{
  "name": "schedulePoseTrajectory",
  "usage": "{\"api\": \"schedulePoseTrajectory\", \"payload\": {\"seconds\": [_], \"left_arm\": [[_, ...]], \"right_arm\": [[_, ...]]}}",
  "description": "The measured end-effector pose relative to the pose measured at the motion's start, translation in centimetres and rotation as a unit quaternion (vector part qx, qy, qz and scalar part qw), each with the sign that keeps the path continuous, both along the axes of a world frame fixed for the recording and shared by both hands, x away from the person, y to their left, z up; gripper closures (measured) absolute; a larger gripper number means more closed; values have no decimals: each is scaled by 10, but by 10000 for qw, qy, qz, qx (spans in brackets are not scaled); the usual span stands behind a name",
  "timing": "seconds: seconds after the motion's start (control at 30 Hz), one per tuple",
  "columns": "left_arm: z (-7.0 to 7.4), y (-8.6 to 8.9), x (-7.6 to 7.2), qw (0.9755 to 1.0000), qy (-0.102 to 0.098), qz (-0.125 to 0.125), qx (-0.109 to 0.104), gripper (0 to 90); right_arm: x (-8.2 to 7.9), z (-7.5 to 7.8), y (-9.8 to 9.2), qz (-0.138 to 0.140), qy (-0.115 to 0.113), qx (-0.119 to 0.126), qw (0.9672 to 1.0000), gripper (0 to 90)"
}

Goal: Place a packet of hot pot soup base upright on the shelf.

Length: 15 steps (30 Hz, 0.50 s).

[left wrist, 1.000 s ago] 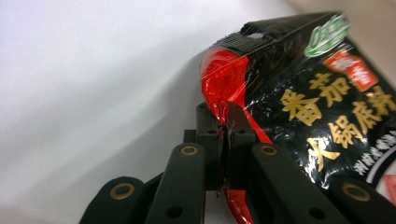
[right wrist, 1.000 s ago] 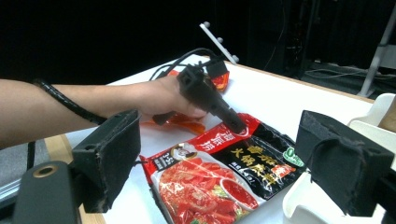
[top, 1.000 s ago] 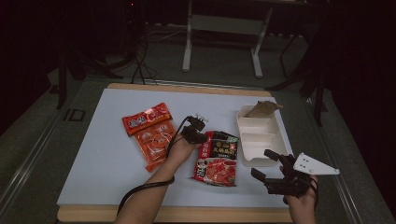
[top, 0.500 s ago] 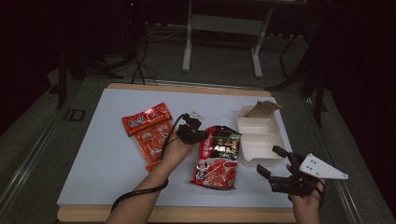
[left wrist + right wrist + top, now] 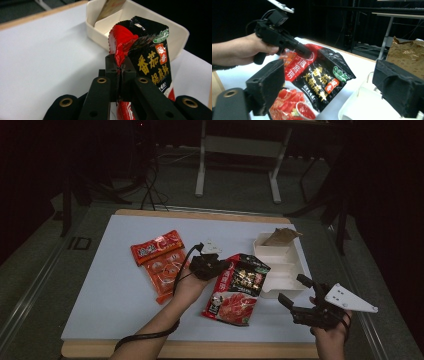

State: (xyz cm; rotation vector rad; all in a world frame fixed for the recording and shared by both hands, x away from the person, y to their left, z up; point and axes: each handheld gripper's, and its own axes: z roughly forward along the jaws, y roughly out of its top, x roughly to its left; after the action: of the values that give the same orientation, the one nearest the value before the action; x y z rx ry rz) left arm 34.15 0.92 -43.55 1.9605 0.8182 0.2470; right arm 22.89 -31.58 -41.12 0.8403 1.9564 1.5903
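The black and red packet [image 5: 237,290] is pinched at its edge by the left gripper [image 5: 216,266]. The right gripper [image 5: 295,292], near the white tray [image 5: 280,265], is held with jaws spread.

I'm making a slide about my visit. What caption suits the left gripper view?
Left gripper shut on the edge of a red-and-black sauce packet, with a white tray behind it.

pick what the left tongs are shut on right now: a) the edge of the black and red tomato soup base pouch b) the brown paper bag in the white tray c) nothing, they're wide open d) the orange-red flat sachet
a: in the left gripper view the left tongs pinch the crumpled edge of the black and red tomato soup base pouch, lifting that end off the table.
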Motion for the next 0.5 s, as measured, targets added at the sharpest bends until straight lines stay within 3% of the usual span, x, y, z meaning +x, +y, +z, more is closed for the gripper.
{"api": "schedulePoseTrajectory", "payload": {"seconds": [0.1,0.17,0.23,0.3,0.4,0.5], "left_arm": [[5,0,-8,9999,-112,-59,-69,886],[8,0,-12,9997,-130,-132,-158,887],[10,1,-14,9995,-116,-208,-228,886],[11,2,-17,9993,-158,-187,-293,887],[14,5,-21,9988,-245,-174,-399,887],[18,10,-24,9970,-322,-177,-677,886]], "right_arm": [[-1,0,3,45,83,-40,9999,106],[0,0,7,74,202,-168,9996,147],[1,-2,8,192,384,-179,9989,226],[3,-3,9,168,469,-159,9986,250],[4,-3,10,117,466,-227,9986,255],[4,-2,10,49,457,-227,9987,255]]}}
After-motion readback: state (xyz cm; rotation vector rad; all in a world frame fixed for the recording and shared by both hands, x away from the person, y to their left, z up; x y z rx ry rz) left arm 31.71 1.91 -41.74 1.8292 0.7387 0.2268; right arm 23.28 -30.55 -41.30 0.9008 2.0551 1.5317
